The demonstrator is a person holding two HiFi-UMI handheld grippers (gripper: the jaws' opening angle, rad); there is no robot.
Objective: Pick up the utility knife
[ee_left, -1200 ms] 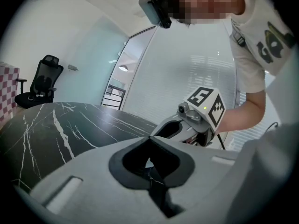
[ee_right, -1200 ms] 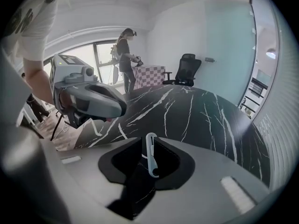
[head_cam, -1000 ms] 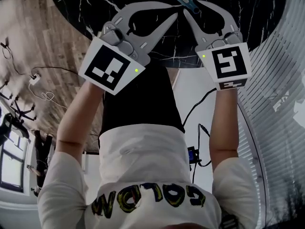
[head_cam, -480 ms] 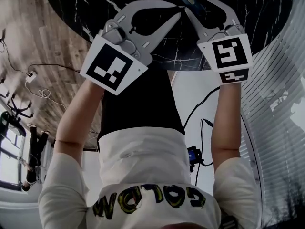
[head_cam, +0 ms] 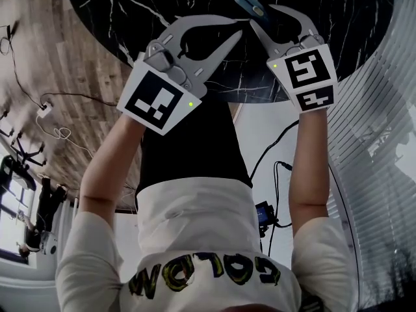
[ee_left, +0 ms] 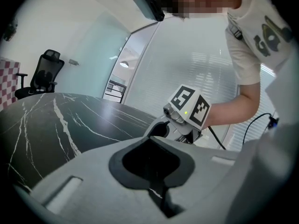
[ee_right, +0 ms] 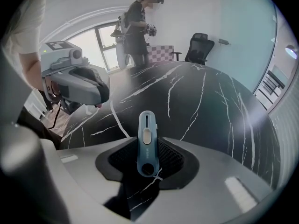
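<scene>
The blue utility knife [head_cam: 249, 2] lies flat on the black marble table [head_cam: 130, 18], slider side up. My right gripper [head_cam: 260, 15] is tipped down over its near end. In the right gripper view the knife [ee_right: 147, 139] lies between the jaws of the right gripper [ee_right: 149, 146], and the black pads [ee_right: 122, 158] flank it closely. These jaws have just widened and then eased in slightly, and I see no firm press on the knife. My left gripper [head_cam: 240, 30] hovers beside it to the left, tips together and empty, as the left gripper [ee_left: 150, 138] also shows in its own view.
The table's near edge [head_cam: 214, 96] curves just below both grippers. At the far side stand a person [ee_right: 139, 27] and a black office chair [ee_right: 198, 48]. Cables [head_cam: 52, 116] lie on the wooden floor at the left, and window blinds [head_cam: 383, 122] run along the right.
The right gripper has sunk and tilted down over the knife's near end, with its jaws a little wider apart. The left gripper has barely moved.
</scene>
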